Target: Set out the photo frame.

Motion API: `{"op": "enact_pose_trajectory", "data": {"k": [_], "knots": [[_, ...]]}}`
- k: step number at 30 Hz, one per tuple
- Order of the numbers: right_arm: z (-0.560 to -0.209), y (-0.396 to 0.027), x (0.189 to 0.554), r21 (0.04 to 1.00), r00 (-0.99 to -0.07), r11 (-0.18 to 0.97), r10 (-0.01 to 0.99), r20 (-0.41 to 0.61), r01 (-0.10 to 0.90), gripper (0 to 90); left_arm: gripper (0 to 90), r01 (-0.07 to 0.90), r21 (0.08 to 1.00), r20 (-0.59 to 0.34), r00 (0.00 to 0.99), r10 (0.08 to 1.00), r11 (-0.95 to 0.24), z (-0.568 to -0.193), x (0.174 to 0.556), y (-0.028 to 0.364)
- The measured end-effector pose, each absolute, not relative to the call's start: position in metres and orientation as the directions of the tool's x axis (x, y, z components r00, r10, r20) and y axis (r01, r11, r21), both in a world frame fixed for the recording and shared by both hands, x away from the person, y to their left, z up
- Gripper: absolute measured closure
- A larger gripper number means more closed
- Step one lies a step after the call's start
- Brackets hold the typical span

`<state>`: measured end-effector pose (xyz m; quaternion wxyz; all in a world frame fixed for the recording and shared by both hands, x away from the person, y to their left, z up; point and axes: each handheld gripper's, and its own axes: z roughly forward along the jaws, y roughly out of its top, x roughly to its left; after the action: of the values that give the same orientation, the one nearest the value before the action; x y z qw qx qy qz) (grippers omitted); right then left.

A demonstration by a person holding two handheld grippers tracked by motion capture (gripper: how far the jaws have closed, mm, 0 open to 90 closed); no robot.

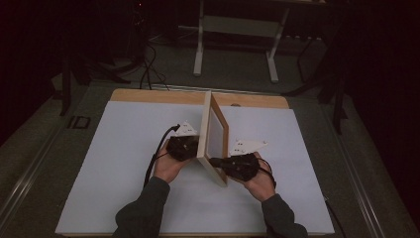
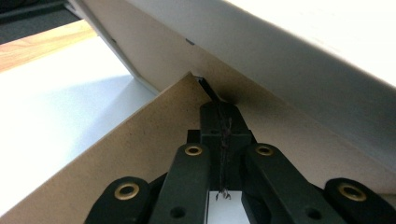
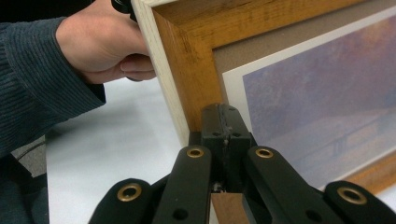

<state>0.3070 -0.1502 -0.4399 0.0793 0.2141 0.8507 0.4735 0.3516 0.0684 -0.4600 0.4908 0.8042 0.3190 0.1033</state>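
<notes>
A dim room fills the top of the high view, with a pale metal stand (image 1: 236, 37) at upper centre on a dark floor (image 1: 44, 144) and cables trailing at upper left. Below it the table (image 1: 148, 95) shows a strip of bare wood along its far edge, and a big white sheet (image 1: 119, 163) covers the rest, out to the bottom of the frame. Dead centre on that sheet stands the picture frame (image 1: 214, 139), up on its edge and leaning, wooden border round a pale print. Left of it, the left gripper (image 1: 184, 147) is tucked behind the frame; in the left gripper view its jaws are closed together, tips up against the brown backing board (image 2: 154, 140) where a thin black tab sticks out. Right of the frame, the right gripper (image 1: 218, 161) has its jaws pressed together too, tips touching the frame's front near the lower corner, just beside the print's edge in the right gripper view.
</notes>
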Motion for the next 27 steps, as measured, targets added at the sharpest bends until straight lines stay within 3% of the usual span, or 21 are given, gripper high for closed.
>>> {"op": "enact_pose_trajectory", "data": {"k": [14, 27], "knots": [[-0.4407, -0.145, 0.3066, 0.84, -0.901, 0.466, 0.43, 0.059, 0.277, 89.9, 89.8, 0.417, 0.86, -0.172, 0.781, 0.601, -0.296, -0.4625, 0.3525, 0.0669], [-0.4426, -0.1499, 0.3074, 0.834, -0.896, 0.473, 0.441, 0.053, 0.282, 84.5, 76.6, 0.454, 0.847, -0.199, 0.753, 0.627, -0.276, -0.4622, 0.3487, 0.0754]]}}
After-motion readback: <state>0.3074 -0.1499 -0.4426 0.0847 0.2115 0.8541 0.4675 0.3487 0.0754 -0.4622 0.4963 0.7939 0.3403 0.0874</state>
